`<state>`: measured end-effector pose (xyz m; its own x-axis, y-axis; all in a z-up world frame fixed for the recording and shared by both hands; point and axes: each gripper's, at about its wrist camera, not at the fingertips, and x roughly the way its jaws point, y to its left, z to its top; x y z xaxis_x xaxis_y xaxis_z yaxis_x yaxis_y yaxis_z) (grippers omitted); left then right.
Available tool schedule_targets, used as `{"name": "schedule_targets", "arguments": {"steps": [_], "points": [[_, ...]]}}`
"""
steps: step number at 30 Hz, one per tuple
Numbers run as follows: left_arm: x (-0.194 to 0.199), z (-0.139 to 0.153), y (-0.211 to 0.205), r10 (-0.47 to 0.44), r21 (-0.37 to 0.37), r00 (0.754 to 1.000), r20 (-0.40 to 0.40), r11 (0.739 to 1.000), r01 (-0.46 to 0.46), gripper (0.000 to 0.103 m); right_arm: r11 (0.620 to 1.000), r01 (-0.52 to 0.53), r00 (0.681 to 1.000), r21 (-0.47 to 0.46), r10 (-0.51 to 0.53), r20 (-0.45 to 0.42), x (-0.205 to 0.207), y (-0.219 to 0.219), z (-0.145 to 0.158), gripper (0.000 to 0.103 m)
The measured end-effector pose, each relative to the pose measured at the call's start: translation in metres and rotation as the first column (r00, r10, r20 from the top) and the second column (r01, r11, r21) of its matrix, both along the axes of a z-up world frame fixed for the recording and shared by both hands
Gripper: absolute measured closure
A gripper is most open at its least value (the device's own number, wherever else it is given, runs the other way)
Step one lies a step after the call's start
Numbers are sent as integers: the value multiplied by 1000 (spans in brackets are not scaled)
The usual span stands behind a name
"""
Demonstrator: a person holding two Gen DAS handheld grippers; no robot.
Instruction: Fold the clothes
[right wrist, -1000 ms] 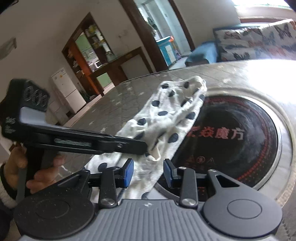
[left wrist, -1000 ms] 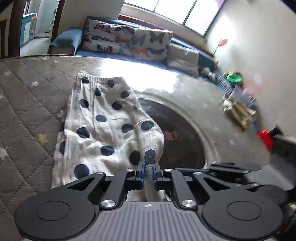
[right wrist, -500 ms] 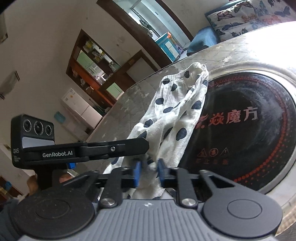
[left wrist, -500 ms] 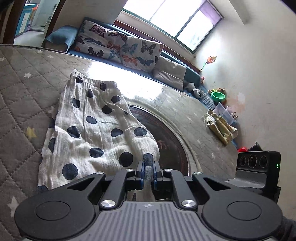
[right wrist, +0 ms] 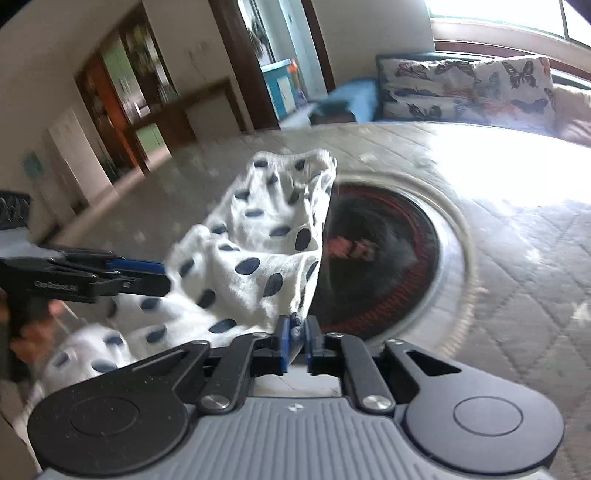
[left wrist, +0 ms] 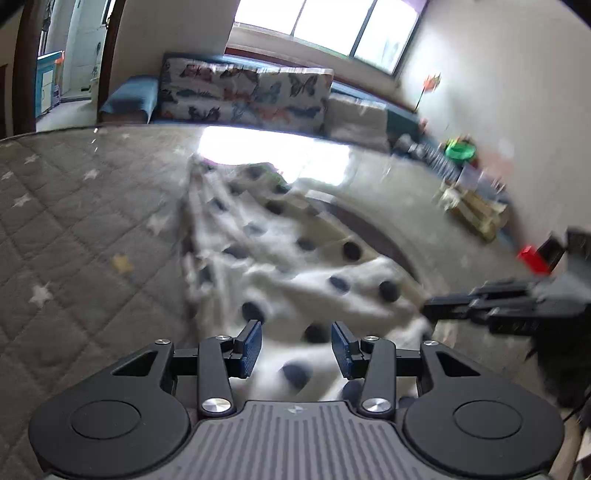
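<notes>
White polka-dot trousers (right wrist: 258, 258) lie rumpled on the quilted table cover (left wrist: 74, 240), their far waistband beside a round black cooktop (right wrist: 388, 258) (both views are motion-blurred). My right gripper (right wrist: 295, 341) is pinching a near corner of the cloth; my left gripper (left wrist: 295, 349) hovers over the near end, fingers spread and holding nothing. I judge the folding barely started: no neat crease shows, and every fold remains.

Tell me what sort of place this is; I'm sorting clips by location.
Most likely a home living room. A sofa with butterfly-print cushions sits under a window, and a doorway opens onto more rooms. The polka-dot garment lies on a quilted table.
</notes>
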<state>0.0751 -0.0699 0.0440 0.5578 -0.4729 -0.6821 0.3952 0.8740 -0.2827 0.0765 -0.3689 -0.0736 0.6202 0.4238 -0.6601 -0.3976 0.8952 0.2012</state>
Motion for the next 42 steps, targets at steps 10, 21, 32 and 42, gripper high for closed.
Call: {"name": "schedule_targets", "arguments": {"steps": [10, 21, 32, 42], "points": [[-33, -6, -14, -37, 162, 998, 52, 986, 28, 57, 998, -32, 993, -45, 36, 112, 19, 28, 6, 86], [-70, 6, 20, 70, 137, 994, 83, 987, -81, 54, 988, -91, 990, -121, 103, 99, 19, 45, 0, 74], [-135, 6, 58, 207, 55, 976, -63, 978, -203, 43, 907, -374, 917, -192, 393, 71, -45, 79, 6, 66], [-175, 12, 55, 205, -29, 967, -149, 977, -212, 43, 830, -501, 846, -247, 529, 64, -83, 100, 14, 57]]}}
